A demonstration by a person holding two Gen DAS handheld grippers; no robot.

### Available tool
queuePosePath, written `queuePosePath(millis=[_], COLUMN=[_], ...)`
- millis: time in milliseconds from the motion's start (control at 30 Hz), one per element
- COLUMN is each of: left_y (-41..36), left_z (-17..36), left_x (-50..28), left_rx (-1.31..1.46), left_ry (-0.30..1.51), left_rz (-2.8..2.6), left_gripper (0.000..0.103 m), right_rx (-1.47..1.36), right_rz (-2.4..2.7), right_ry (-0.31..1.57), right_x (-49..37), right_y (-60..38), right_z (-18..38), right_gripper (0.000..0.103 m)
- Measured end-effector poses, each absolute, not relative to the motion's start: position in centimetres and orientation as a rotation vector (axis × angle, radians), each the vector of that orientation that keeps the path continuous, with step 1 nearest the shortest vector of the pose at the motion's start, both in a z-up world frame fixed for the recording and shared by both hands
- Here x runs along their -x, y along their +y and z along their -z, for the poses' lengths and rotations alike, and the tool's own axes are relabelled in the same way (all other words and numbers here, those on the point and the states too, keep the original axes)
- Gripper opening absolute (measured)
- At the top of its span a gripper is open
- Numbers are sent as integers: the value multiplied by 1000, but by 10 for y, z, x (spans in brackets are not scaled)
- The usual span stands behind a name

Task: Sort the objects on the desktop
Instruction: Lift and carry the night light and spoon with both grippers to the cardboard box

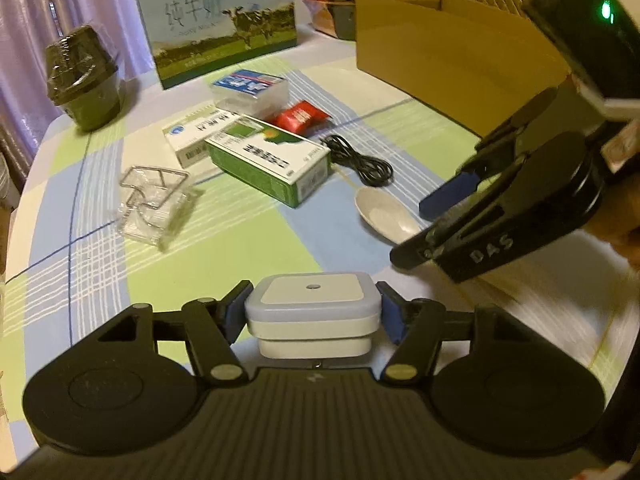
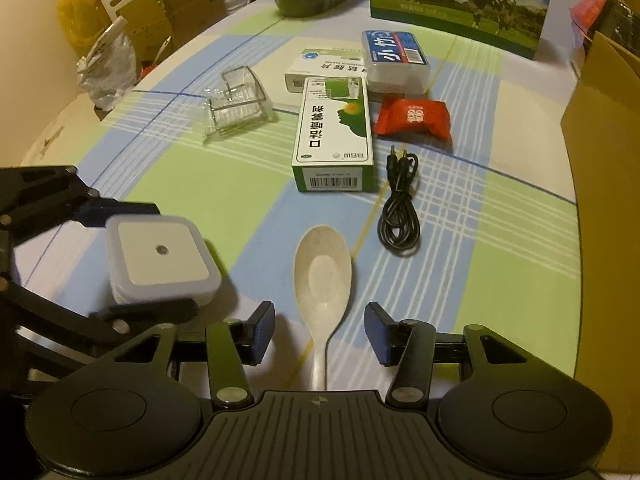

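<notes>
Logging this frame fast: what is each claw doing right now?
Left claw: closed on the white square night light.
Right claw: open, holding nothing, its fingers either side of the beige spoon on the table.

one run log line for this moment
left gripper: shut on white night light | right gripper: open, astride spoon handle | cardboard box: open

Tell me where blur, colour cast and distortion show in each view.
Left wrist: warm dim cast, right tongs and the tablecloth beneath smeared by motion, fisheye bending the table edge. Right wrist: sharper, spoon crisp, night light slightly soft, edges vignetted.
</notes>
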State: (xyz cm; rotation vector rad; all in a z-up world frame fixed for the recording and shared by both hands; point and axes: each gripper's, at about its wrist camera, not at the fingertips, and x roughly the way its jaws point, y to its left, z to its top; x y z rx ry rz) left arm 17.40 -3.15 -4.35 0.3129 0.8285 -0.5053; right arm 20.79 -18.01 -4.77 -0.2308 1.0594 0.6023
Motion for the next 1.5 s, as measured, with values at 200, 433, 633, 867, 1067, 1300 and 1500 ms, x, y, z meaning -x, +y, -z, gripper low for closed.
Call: queuePosePath(millis=[200,433,633,867,1067,1300,1500], left_y=[-20,-14,-16,-18,-21,-39,-53], left_z=[44,44,42,29,12,-16,-34], left_x=[-185,-192,-192,-194,-196,-197,-196], left_rx=[-274,-242,-234,-201,-168,-134,-127], left_ry=[855,867,866,831,789,726,685], left_rz=[438,407,402,398,388,395,400], left_gripper=[61,61,61,61,61,61,61], right_rx=[206,231,225,152,75,21,-20], right_rz=[-585,-593,-582,-552,-528,-486,-438], right_ry=[1033,1023,1030,968,876,766,705], right_x=[-217,-216,-215,-217,-213,-205,-203], right_y=[-178,-170,-171,-181,-191,-201,-216], right_z=[49,49,48,28,-3,-29,-41], right_gripper=[47,39,30,29,29,29,29])
